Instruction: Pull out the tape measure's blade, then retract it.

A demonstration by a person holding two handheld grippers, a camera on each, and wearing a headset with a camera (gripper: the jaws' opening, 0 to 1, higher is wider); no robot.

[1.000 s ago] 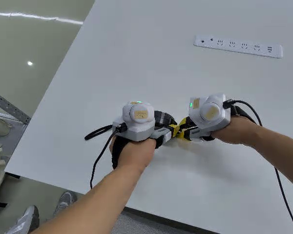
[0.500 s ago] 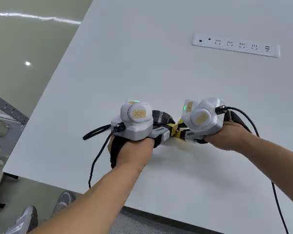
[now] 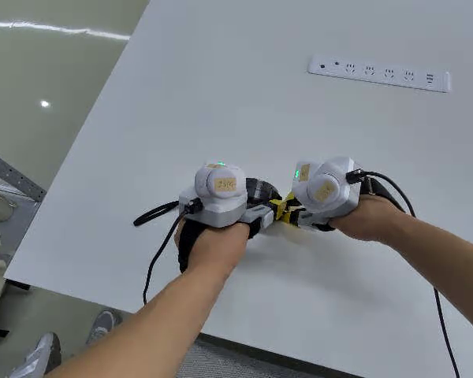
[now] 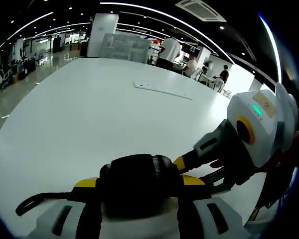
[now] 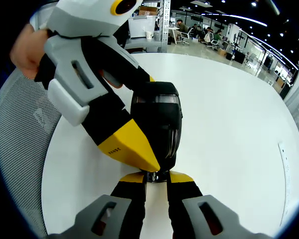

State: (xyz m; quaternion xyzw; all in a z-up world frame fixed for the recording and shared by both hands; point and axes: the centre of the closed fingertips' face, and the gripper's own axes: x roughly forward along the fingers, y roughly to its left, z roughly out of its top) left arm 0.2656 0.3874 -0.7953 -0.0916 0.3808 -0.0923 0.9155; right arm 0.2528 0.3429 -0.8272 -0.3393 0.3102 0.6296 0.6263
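Tape measure (image 5: 157, 117), black case, is held between the two claws near the front edge of the white surface (image 3: 221, 94). Left claw (image 4: 139, 182) is closed on the case. Its yellow fingertips (image 4: 87, 182) press on opposite flanks, so the jaws stand as wide apart as the case is. Right claw (image 5: 157, 178) comes in from the opposite side. Its jaws are drawn nearly together and pinch a small metal end tab (image 5: 156, 175) at the case's edge (it looks like the blade's hook, but is too small to be sure). The tab sits right against the case. In the right gripper view one yellow finger of the left claw lies across the near face of the case. In the left gripper view the right claw enters from the right, with its yellow tip touching the case. I cannot tell whether the case rests on the surface or is held just above it. A black strap (image 4: 32, 203) trails from the case on the left claw's side and lies on the surface. The left hand (image 3: 213, 244) and right hand (image 3: 370, 216) each grip their tool from behind, and black cables run back from both. A white power strip (image 3: 382, 73) lies well apart, toward the far right of the surface. Grey mesh chair (image 5: 20, 149) shows beside the surface edge.
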